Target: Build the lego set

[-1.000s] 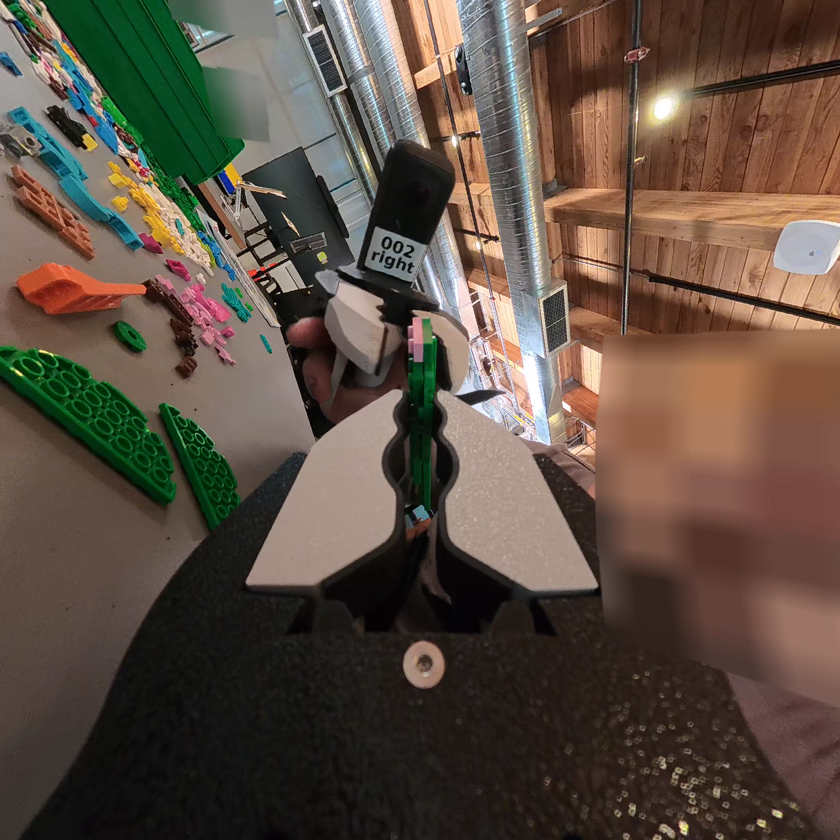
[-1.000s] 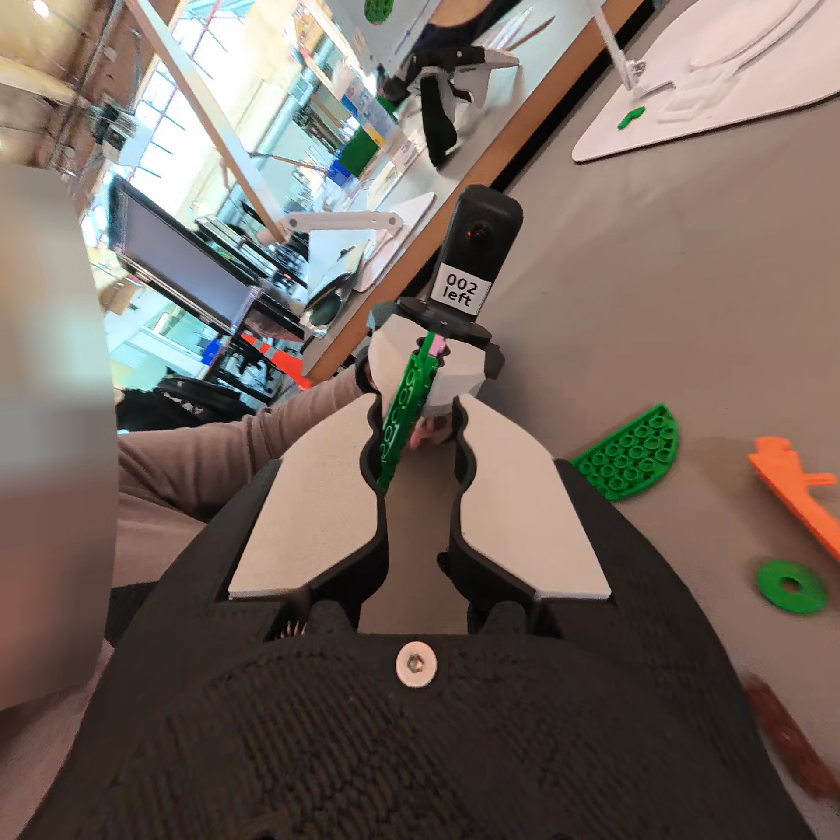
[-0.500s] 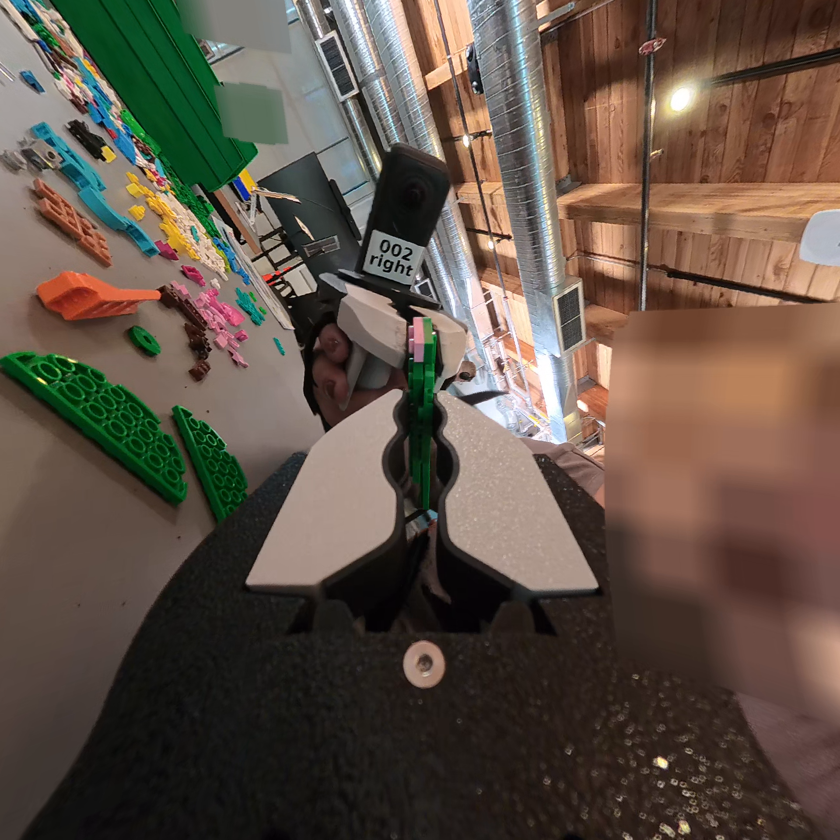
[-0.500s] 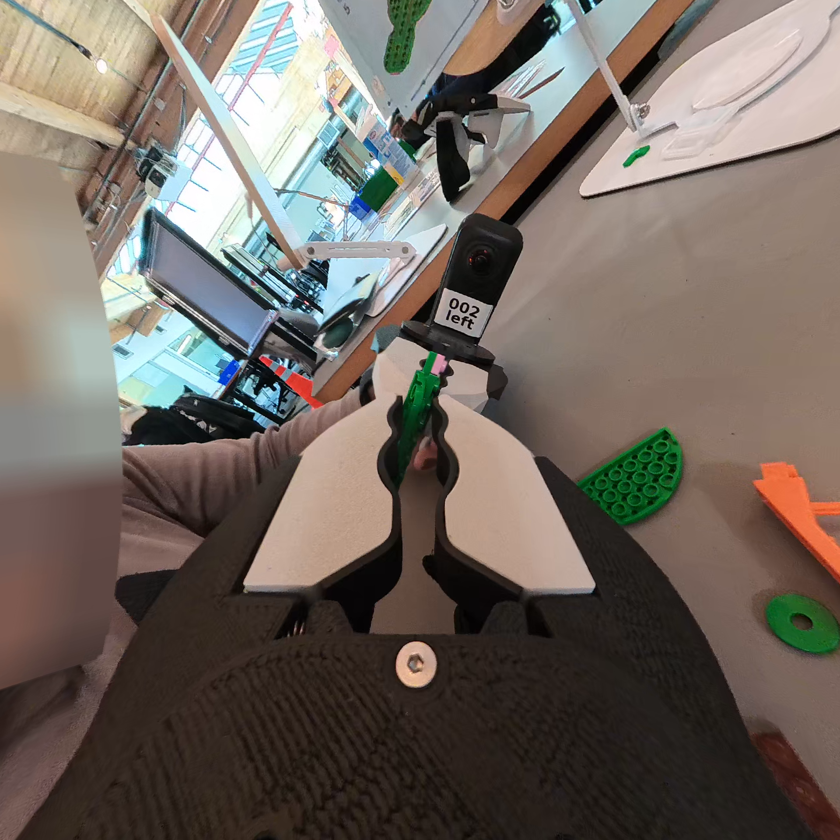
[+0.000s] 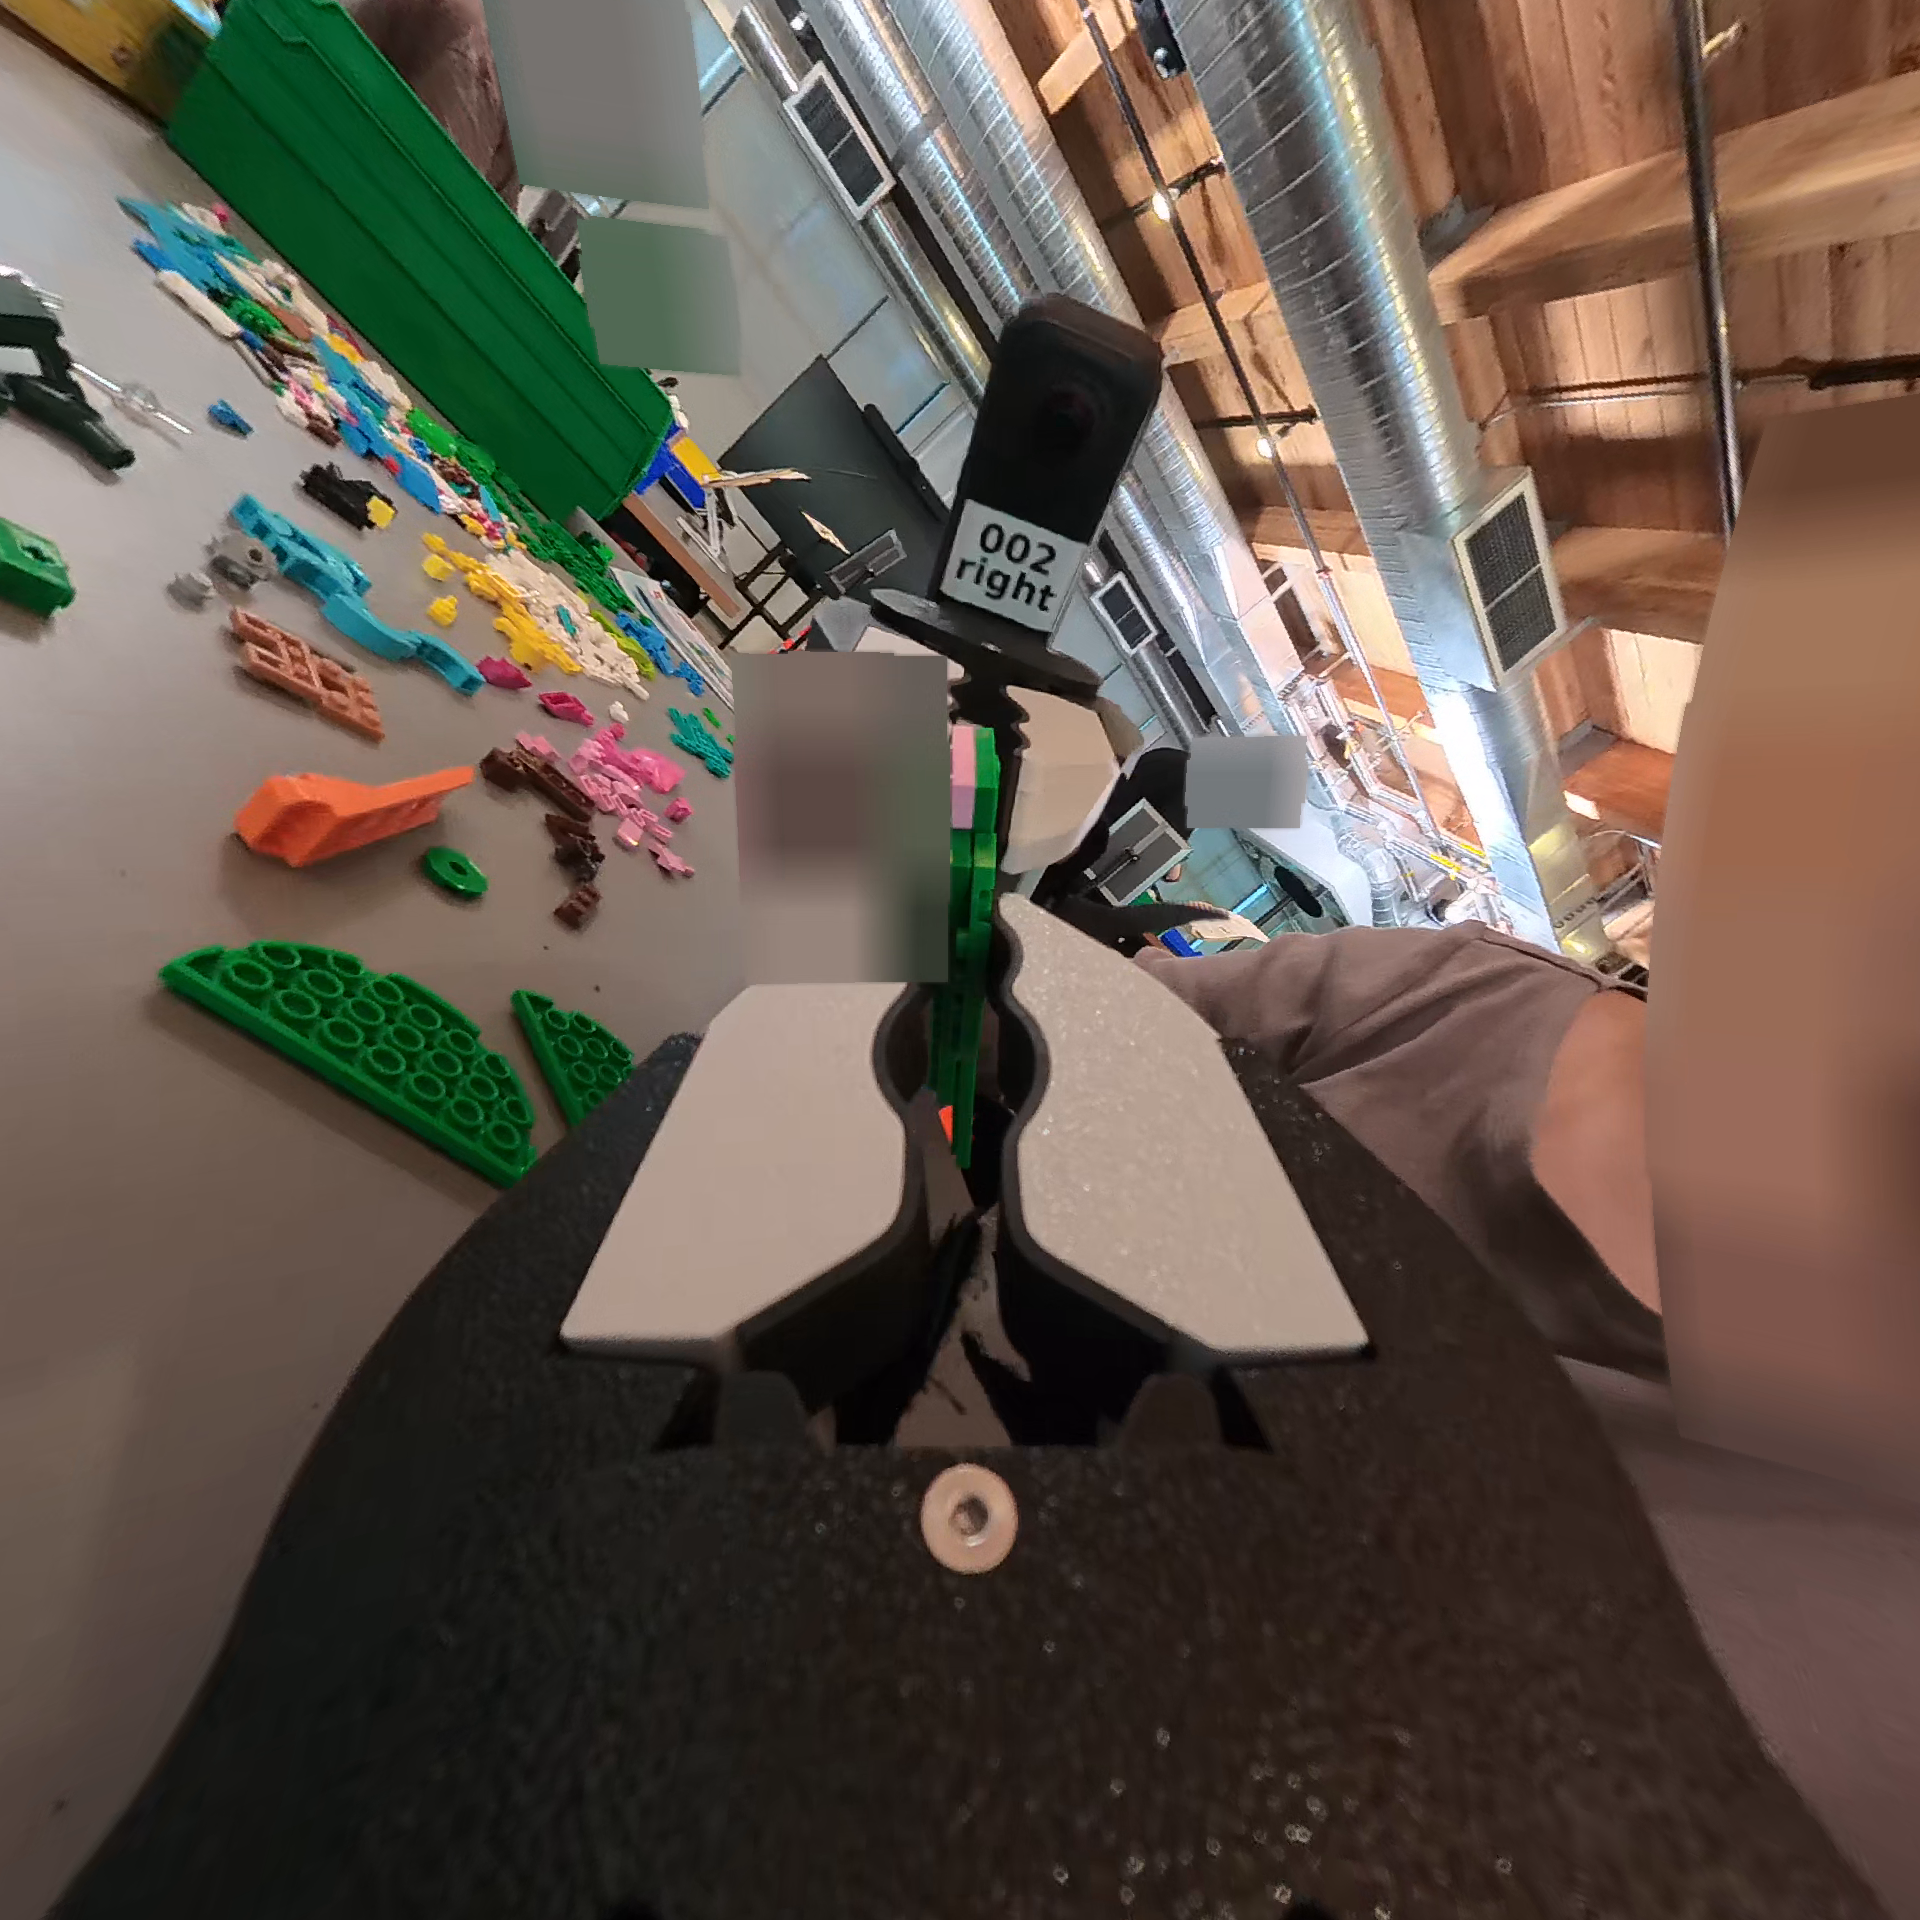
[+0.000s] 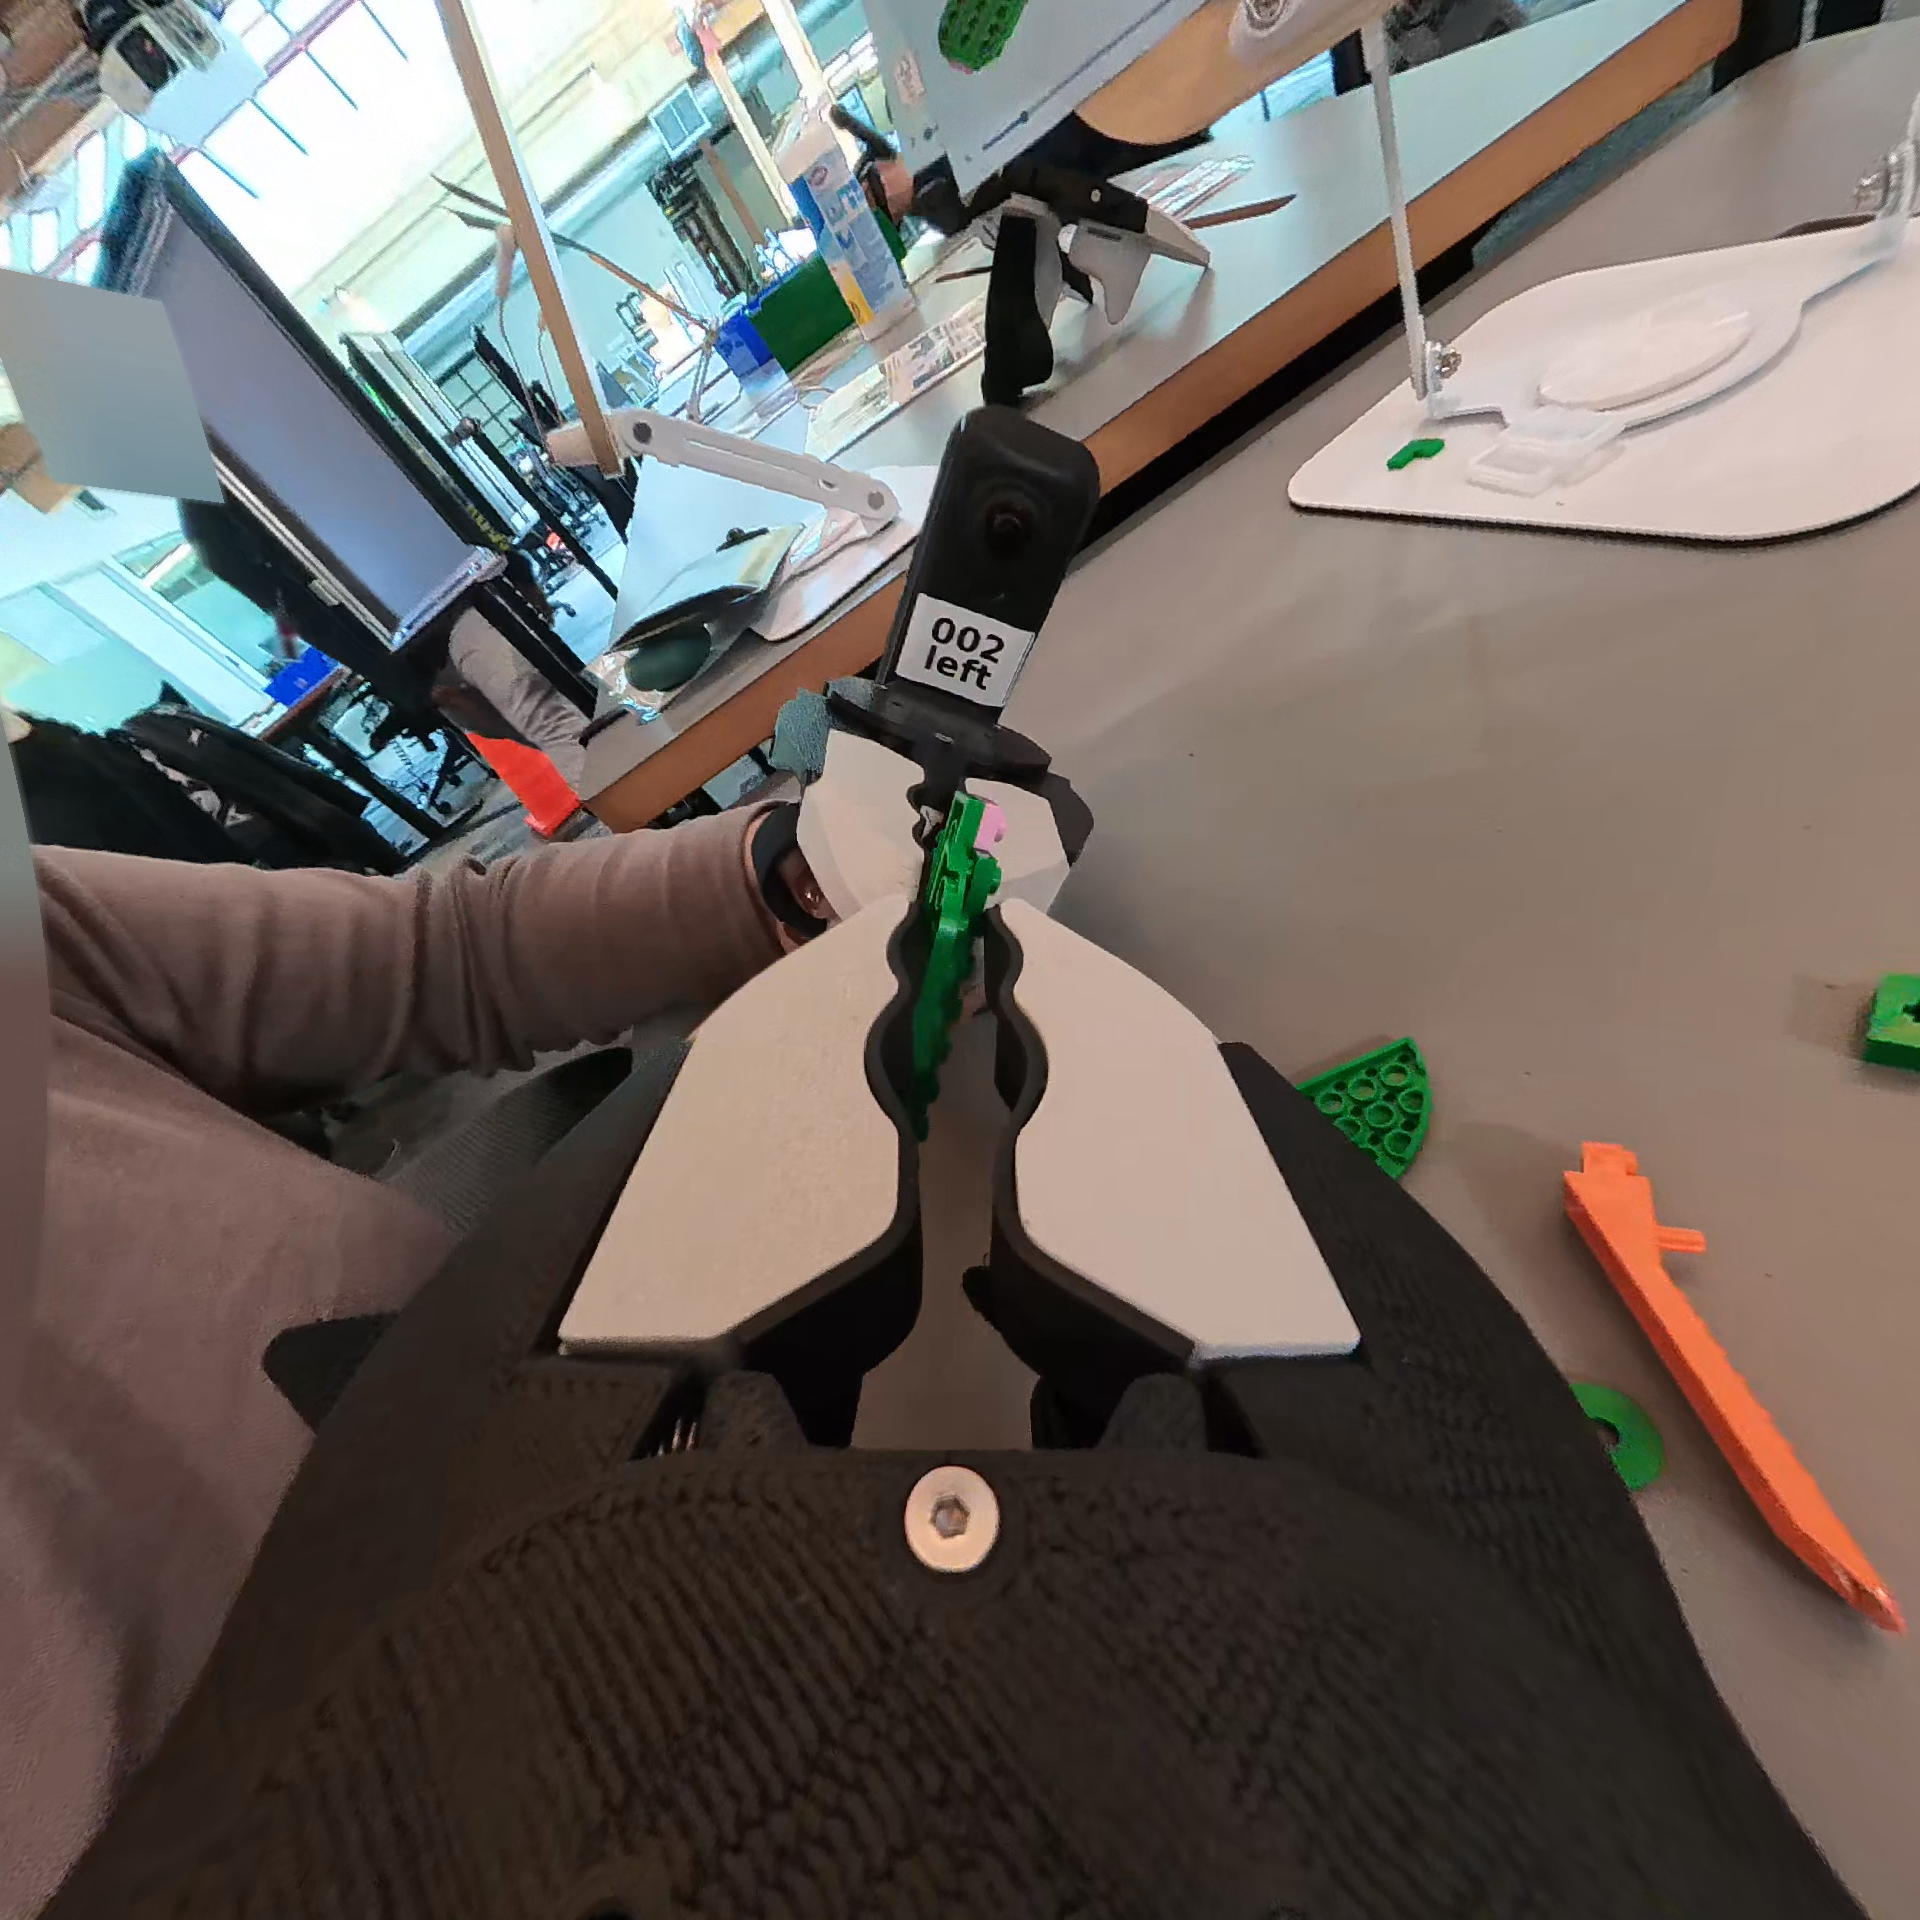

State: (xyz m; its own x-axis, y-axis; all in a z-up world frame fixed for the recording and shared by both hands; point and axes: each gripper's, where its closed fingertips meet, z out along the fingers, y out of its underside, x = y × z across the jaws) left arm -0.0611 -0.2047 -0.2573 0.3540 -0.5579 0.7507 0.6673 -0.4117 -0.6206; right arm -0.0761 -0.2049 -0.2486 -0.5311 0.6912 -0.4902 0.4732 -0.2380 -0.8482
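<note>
A green plate assembly with a small pink piece at its far end is held edge-on in the air between both grippers. My left gripper is shut on its near end. The right gripper faces it from the far side, partly behind a blurred patch. In the right wrist view my right gripper is shut on the same green assembly, with the pink piece toward the left gripper beyond.
On the grey table lie a green half-round plate, a green quarter plate, an orange brick separator, a green ring and piles of coloured pieces. A green bin stands behind. A white board lies far right. The grippers are tip to tip, or close to it.
One second ago my right gripper was open around the green assembly; it has closed on it. Both grippers have tilted slightly while holding it together.
</note>
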